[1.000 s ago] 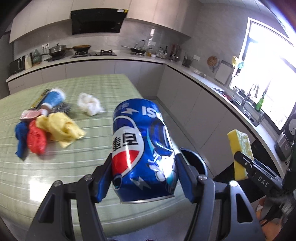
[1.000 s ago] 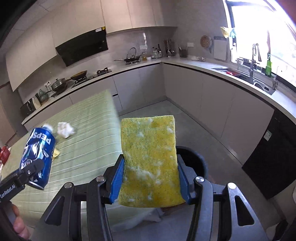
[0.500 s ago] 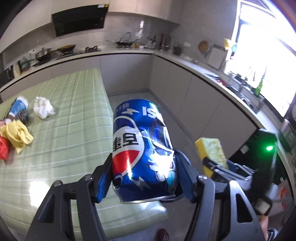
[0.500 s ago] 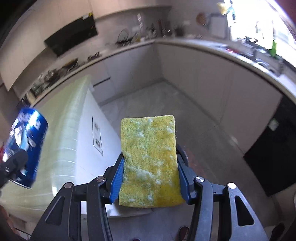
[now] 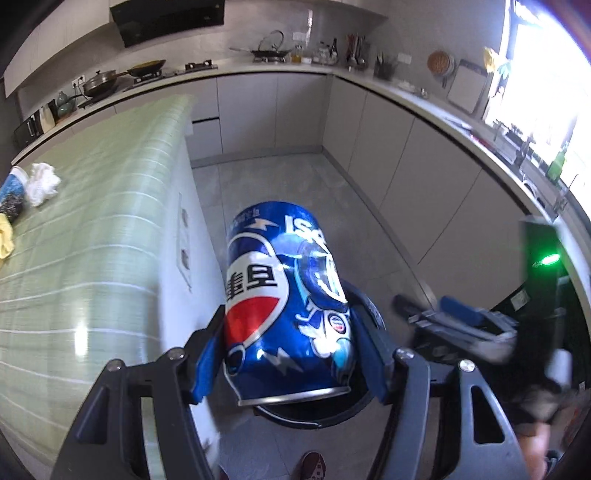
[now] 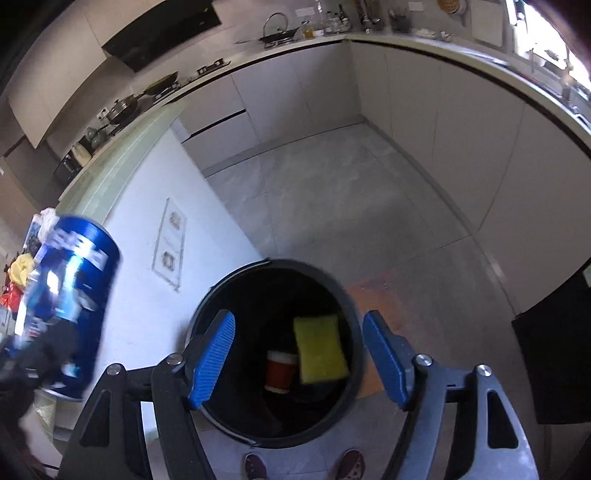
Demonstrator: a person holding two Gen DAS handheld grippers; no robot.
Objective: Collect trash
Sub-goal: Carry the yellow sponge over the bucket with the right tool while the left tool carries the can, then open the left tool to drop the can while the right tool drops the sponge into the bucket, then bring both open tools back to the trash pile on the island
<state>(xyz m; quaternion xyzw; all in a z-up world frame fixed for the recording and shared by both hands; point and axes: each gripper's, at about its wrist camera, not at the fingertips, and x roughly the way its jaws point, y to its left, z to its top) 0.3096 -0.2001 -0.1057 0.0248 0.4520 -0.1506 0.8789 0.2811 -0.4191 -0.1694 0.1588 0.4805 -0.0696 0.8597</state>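
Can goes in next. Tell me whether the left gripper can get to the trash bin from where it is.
Probably yes. The left gripper, shut on the Pepsi can, already hangs over the trash bin; its mouth is open, and the right gripper stands open beside it.

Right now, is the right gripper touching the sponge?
Apart. The right wrist view shows the right gripper open, with the sponge loose inside the bin.

- A grey tiled floor (image 6: pixel 351 192) lay between pale grey cabinets (image 5: pixel 436 177).
- A black range hood (image 5: pixel 170 18) hung above a lidded steel pan (image 5: pixel 99 82) on the tabletop.
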